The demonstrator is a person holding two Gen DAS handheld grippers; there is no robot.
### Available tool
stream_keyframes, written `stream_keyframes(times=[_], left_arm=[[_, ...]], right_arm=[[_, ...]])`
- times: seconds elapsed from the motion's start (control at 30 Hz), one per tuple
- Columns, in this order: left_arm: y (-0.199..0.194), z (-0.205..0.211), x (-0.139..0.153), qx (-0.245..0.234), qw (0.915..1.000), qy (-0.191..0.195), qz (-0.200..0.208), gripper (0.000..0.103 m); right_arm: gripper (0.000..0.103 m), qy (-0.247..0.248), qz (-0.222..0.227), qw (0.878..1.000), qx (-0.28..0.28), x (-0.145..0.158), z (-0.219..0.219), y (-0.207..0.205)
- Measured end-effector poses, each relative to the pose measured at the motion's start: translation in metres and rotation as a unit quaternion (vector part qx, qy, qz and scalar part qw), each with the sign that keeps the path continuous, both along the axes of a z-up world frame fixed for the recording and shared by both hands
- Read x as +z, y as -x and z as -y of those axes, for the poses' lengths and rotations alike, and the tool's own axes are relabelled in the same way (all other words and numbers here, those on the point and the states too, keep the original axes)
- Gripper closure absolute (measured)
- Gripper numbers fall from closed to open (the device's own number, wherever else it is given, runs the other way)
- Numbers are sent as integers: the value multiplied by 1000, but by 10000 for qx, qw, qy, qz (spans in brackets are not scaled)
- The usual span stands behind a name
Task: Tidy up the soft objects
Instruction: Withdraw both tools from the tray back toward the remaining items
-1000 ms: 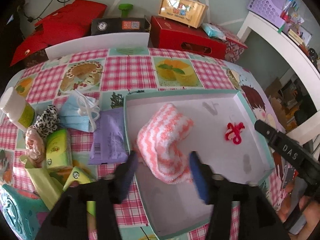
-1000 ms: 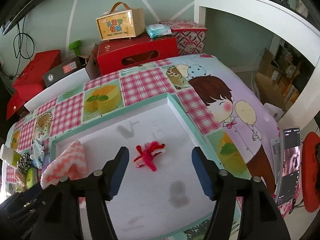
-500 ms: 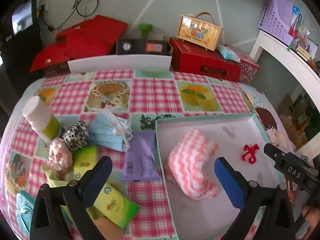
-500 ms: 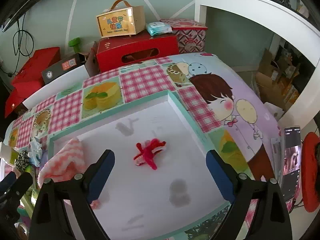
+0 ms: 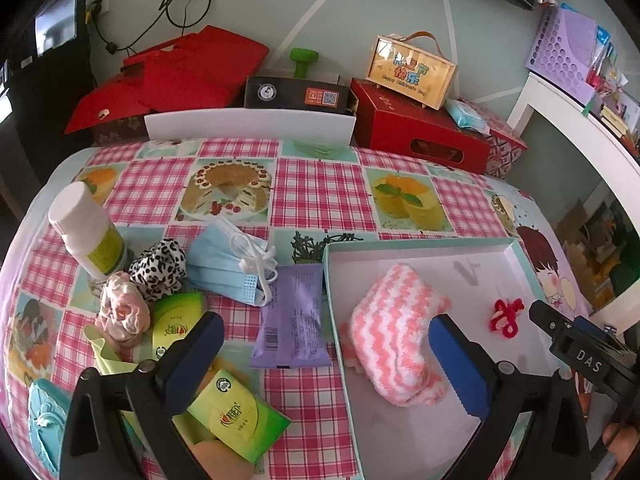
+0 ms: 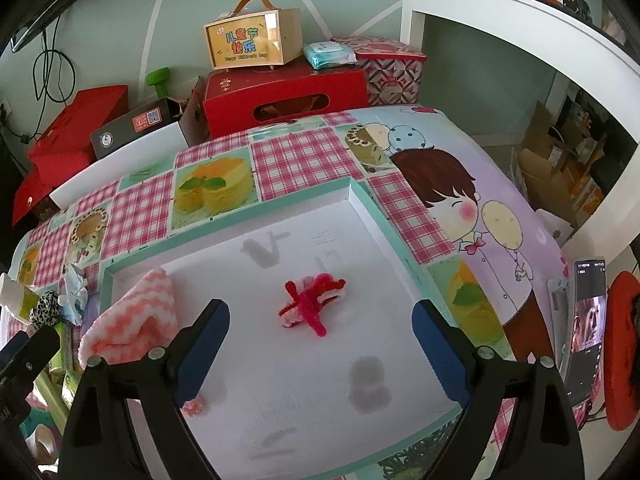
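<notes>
A fluffy pink-and-white striped sock (image 5: 396, 332) lies in the white tray with a teal rim (image 5: 420, 246), near its left wall. A small red-and-white fuzzy tie (image 5: 506, 316) lies further right in the tray. My left gripper (image 5: 326, 344) is open wide above the tray's left edge, with the sock lying free below its right finger. In the right wrist view my right gripper (image 6: 320, 320) is open over the tray (image 6: 224, 232), and the red tie (image 6: 312, 306) lies loose just ahead of its fingers. The sock (image 6: 132, 320) is off to its left.
Left of the tray lie a purple packet (image 5: 292, 320), blue face masks (image 5: 228, 268), a leopard scrunchie (image 5: 160, 268), a pink scrunchie (image 5: 122, 312), green tissue packs (image 5: 236, 412) and a white bottle (image 5: 86, 236). Red boxes (image 5: 420, 136) stand behind the table. A phone (image 6: 586, 328) stands at the right.
Both grippers have opened wide. The left one let go of the sock and drew back to the left, showing more of the loose items. The right one kept its place over the red tie.
</notes>
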State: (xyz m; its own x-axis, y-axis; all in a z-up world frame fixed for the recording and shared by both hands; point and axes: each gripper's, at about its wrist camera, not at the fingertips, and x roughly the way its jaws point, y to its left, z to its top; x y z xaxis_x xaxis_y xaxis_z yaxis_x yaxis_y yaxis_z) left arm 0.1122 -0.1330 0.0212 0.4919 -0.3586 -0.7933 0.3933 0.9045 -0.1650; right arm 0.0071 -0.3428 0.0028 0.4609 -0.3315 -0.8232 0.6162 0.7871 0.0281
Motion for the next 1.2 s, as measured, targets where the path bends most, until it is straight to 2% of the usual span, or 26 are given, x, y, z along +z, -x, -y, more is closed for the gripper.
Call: stream_keyframes(times=[0.4,0.6,0.67,0.87,1.0,1.07,1.2], left_arm=[[1,-9,10,55,9990,-15,455,0],[-5,-26,11,166,9994,57,306,0],[-7,-34,14,263,9991,98,330,0],[-12,-66,38,686,9952,-12,697,0],[-16,-92,49,1120,9888,-340,930,0],[-20,-104,49,1285,9869,-363,902,2],[-32,-136,43,1588,9860,-67,513,15]], right_arm=[[10,-24,143,9995,279,4,-15,-9],[9,-253,365,9983,390,5,-21,-13],[0,-332,394,9980,357,5,-22,-14],[0,-473,759,9950,443,12,-26,-13],[0,-345,978,9926,634,24,-41,-17],[0,-312,996,9911,826,26,-52,-23],[0,-312,985,9868,1249,26,-77,-36]])
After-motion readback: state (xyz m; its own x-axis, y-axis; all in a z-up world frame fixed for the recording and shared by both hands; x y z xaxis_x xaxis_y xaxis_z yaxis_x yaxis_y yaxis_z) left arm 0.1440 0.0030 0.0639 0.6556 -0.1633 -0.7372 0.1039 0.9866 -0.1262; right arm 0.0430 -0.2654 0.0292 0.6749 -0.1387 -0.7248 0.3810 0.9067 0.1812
